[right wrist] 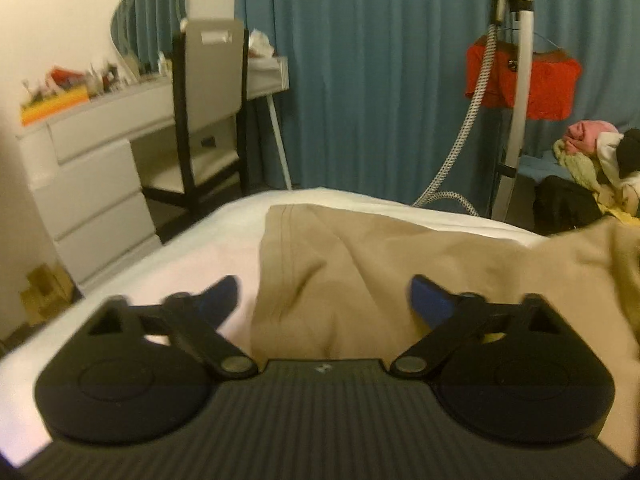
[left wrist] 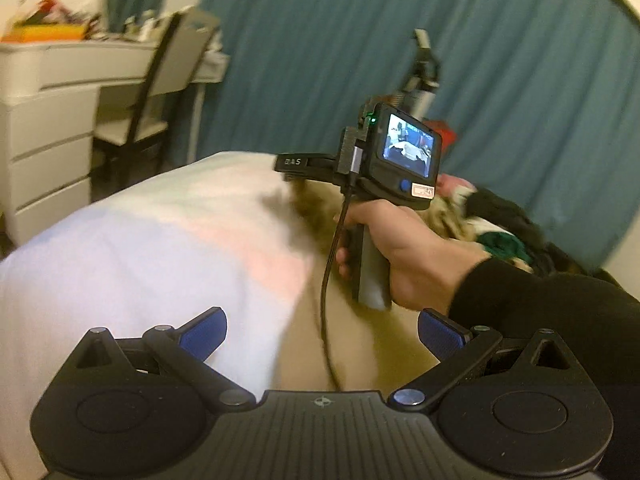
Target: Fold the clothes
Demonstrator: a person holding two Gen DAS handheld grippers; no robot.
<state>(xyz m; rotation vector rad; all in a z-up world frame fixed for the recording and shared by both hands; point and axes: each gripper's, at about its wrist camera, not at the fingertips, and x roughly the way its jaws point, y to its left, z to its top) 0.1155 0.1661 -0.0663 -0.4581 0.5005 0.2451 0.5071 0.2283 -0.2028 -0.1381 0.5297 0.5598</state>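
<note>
- Lying across the white bed (right wrist: 208,240), the tan garment (right wrist: 360,264) shows a stitched hem edge at the left; bare sheet to its left.
- Right gripper (right wrist: 324,300) hovers low over the tan cloth, blue pads apart, nothing pinched; cloth lies between them.
- Left gripper (left wrist: 322,330) also spread wide, empty, over the line where sheet meets cloth.
- Right hand (left wrist: 400,252) grips its tool's handle, black sleeve (left wrist: 560,312) behind.
- Bed edge drops to dark floor; chair (right wrist: 212,120) and white drawer unit (right wrist: 92,184) beyond.
- Heap of mixed clothes (right wrist: 600,160) at right; red garment (right wrist: 552,84) hangs on a steamer pole (right wrist: 520,100) before the teal curtain (right wrist: 380,80).
</note>
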